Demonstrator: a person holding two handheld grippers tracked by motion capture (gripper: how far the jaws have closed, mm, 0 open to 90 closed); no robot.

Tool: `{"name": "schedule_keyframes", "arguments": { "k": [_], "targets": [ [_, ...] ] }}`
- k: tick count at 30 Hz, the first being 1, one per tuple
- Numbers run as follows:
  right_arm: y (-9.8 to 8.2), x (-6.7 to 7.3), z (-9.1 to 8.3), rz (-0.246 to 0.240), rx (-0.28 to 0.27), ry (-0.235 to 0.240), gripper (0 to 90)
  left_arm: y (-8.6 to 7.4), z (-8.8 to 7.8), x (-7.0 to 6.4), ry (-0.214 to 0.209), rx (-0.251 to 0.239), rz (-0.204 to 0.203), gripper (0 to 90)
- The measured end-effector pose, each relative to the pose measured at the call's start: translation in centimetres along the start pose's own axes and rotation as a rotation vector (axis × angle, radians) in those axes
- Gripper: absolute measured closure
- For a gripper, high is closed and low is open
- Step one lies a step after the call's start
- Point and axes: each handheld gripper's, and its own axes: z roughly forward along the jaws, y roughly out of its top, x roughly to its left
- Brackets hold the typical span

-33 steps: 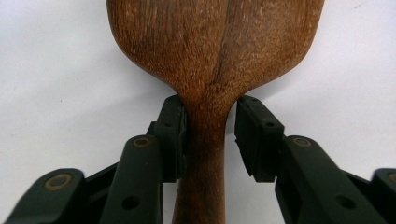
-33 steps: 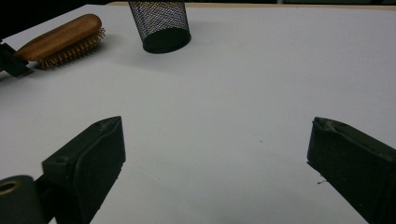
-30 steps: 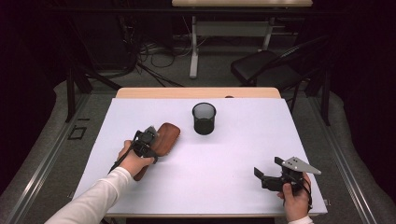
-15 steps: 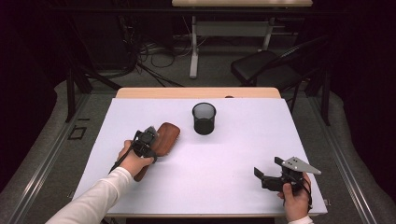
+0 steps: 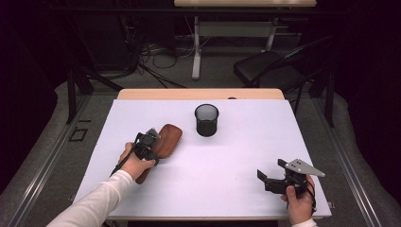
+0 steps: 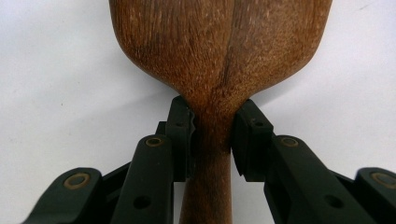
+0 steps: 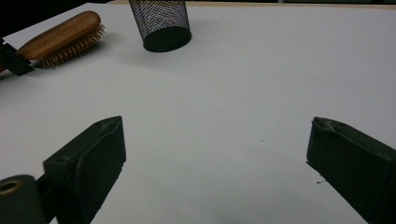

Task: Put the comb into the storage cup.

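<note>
The step in hand looks like the pick-up of the wooden hairbrush (image 6: 219, 56): the left gripper (image 6: 212, 140) has just been closing its jaws, and in the left gripper view its pads (image 6: 180, 135) now sit against both sides of the narrow neck where the handle widens into the head, so the brush is clamped between them. The brush lies flat on the table (image 5: 236, 156) at its left side, bristles down (the right gripper view shows the bristles along its lower edge), with its head pointing toward the black mesh cup (image 5: 206, 120), which stands upright near the middle rear of the sheet, apart from the brush. The right gripper (image 7: 215, 154) rests low over the near right part of the table with its jaws spread wide and nothing between them. Judging from the layout, the next move is probably a lift of the brush clear of the surface and a carry toward the cup; that calls for a firm hold on the tapering neck, since smooth wood could slip or swing once the heavier head hangs free, and for tipping the brush upright to enter the cup's mouth without knocking the light cup over. The surface is a plain white sheet over a wooden tabletop, whose far edge shows bare. Beyond it the room is dim: a grey floor, loose cables (image 5: 156, 56), a second table's legs (image 5: 196, 47) and a dark chair (image 5: 269, 71).
</note>
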Motion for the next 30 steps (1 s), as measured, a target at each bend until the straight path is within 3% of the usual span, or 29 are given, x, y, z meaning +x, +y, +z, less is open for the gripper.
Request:
{"name": "schedule_keyframes", "arguments": {
  "k": [23, 30],
  "targets": [
    [0.0, -0.01, 0.02, -0.003, 0.006, 0.0, 4.4, -0.02, 0.02, -0.19, 0.013, 0.001, 0.012, 71.5],
    [0.0, -0.02, 0.01, -0.003, 0.006, 0.0, 4.4, -0.22, -0.04, -0.05, -0.001, -0.011, 0.011, 71.9]
  ]
}}
